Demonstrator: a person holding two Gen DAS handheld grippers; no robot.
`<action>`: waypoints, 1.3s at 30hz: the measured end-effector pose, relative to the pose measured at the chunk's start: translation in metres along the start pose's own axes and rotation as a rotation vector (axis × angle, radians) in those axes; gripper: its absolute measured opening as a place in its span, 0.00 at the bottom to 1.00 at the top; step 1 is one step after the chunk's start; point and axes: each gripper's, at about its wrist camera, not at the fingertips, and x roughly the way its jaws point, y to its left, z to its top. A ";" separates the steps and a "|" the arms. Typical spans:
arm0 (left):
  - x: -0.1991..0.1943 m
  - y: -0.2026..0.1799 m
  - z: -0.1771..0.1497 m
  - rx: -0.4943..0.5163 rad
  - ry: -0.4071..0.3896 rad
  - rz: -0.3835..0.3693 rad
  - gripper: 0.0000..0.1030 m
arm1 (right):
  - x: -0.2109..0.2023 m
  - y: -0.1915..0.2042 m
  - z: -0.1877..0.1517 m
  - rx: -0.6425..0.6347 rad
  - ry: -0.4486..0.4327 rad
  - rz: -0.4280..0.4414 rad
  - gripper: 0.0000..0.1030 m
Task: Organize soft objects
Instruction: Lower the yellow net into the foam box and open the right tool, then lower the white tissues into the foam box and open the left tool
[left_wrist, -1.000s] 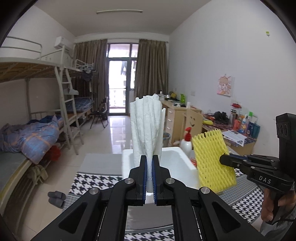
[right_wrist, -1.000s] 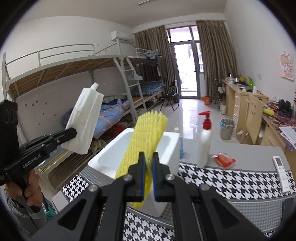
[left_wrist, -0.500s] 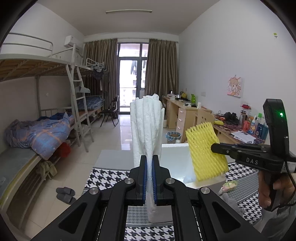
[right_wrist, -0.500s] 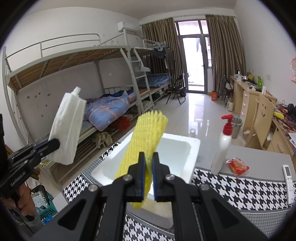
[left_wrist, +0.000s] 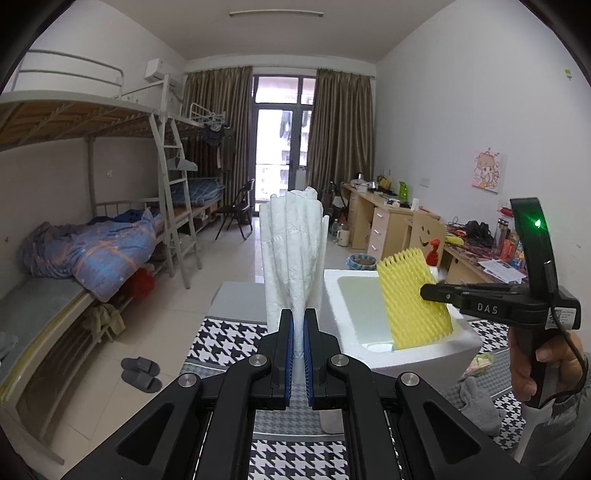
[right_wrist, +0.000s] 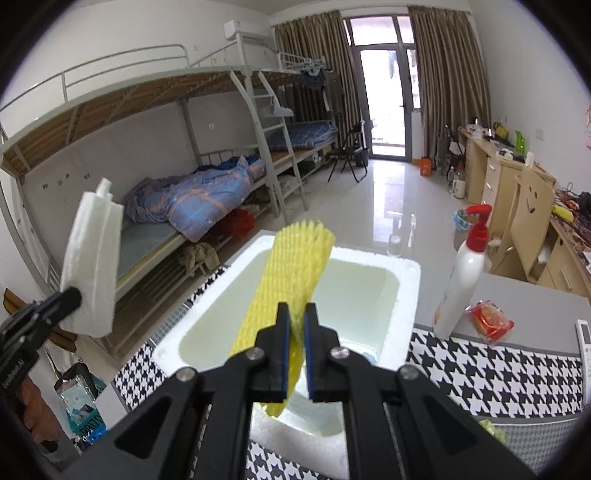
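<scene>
My left gripper (left_wrist: 298, 321) is shut on a white foam net sleeve (left_wrist: 293, 254), held upright left of a white foam box (left_wrist: 406, 354). My right gripper (right_wrist: 296, 321) is shut on a yellow foam net sleeve (right_wrist: 291, 269) and holds it over the box's open cavity (right_wrist: 343, 291). In the left wrist view the yellow sleeve (left_wrist: 412, 299) hangs partly inside the box at its right side. In the right wrist view the white sleeve (right_wrist: 90, 266) and left gripper (right_wrist: 68, 299) are at the far left, outside the box.
The box stands on a table with a houndstooth cloth (right_wrist: 491, 373). A white pump bottle with red top (right_wrist: 463, 273), a red packet (right_wrist: 489, 319) and a remote (right_wrist: 583, 336) lie beyond. A grey cloth (left_wrist: 476, 402) lies near the box. Bunk beds (left_wrist: 92, 251) stand left.
My right gripper has lowered the yellow sleeve down toward the box cavity. My left gripper has shifted left of the box, still holding the white sleeve.
</scene>
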 end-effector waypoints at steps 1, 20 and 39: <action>0.000 0.000 0.000 -0.002 0.001 0.003 0.05 | 0.003 0.001 -0.001 -0.005 0.011 -0.008 0.09; 0.005 0.007 -0.002 -0.016 0.018 0.010 0.05 | -0.007 0.010 -0.006 -0.053 -0.020 -0.030 0.74; 0.015 -0.016 0.012 0.032 0.015 -0.050 0.05 | -0.040 -0.012 -0.012 -0.006 -0.089 -0.083 0.74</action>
